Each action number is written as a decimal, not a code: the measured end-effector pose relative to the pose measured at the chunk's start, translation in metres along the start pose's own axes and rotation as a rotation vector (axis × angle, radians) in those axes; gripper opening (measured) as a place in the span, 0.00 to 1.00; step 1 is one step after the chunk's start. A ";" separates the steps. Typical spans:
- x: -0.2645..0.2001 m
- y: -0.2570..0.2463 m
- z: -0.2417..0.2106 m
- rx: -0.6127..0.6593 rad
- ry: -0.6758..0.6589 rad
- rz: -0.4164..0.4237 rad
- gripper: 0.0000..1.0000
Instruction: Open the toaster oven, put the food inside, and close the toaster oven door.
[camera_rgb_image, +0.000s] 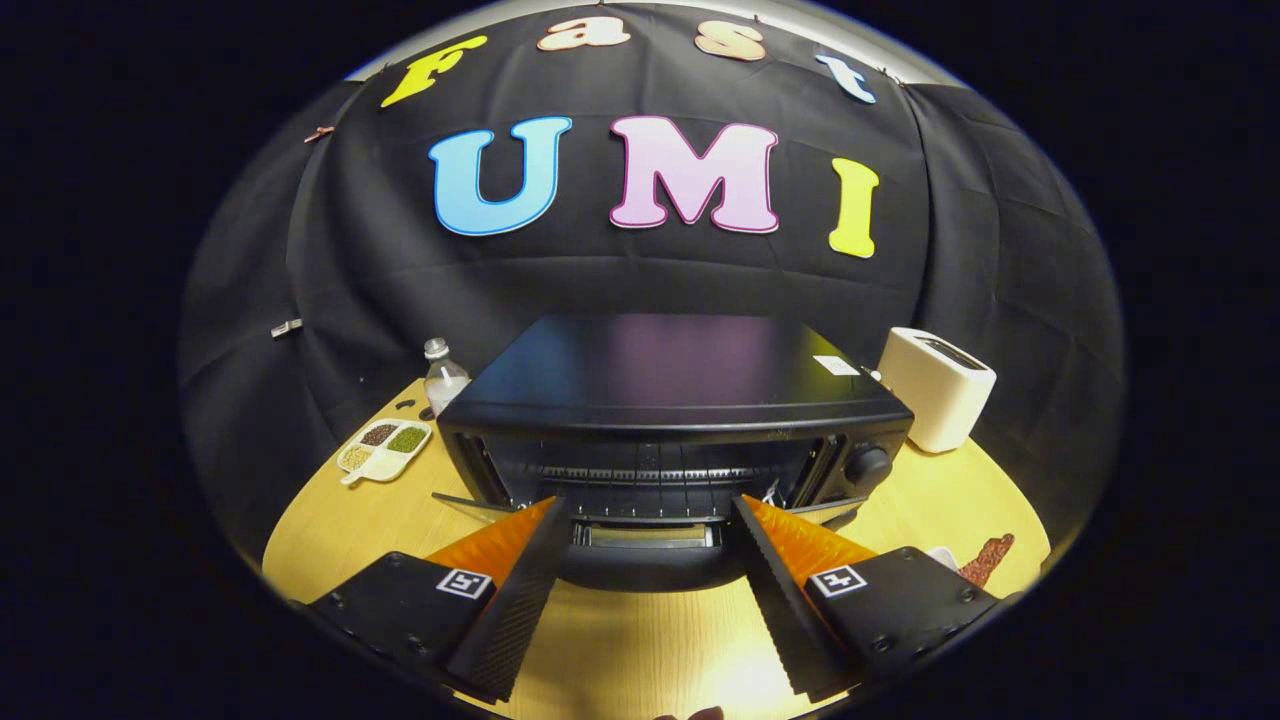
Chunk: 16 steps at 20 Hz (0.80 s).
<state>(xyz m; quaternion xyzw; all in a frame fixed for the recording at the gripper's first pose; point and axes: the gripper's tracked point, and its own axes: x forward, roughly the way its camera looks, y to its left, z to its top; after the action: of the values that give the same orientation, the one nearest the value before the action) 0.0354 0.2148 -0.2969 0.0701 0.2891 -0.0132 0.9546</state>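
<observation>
The black toaster oven (670, 385) stands on the round wooden table (330, 530) straight ahead. Its glass door (470, 503) is folded down flat toward me, and the wire rack (650, 476) inside is visible. The door's dark handle (645, 568) lies between my fingers. My gripper (650, 507) is open, its orange-and-black fingers (520, 580) spread wide on either side of the handle, with the tips at the oven's mouth. A brown piece of food (990, 556) lies on a white plate (942, 553) just right of the right finger.
A white slot toaster (935, 388) stands right of the oven. A water bottle (443, 375) and a white divided dish of grains (385, 448) sit to its left. The oven's control knob (868, 464) is on its right front.
</observation>
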 end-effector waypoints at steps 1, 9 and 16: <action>-0.003 0.000 -0.005 -0.007 0.006 0.000 0.99; -0.025 -0.001 -0.042 -0.021 0.080 0.007 0.99; -0.031 -0.003 -0.073 -0.042 0.154 0.028 0.97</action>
<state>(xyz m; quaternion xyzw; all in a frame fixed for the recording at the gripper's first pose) -0.0305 0.2217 -0.3401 0.0548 0.3610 0.0117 0.9309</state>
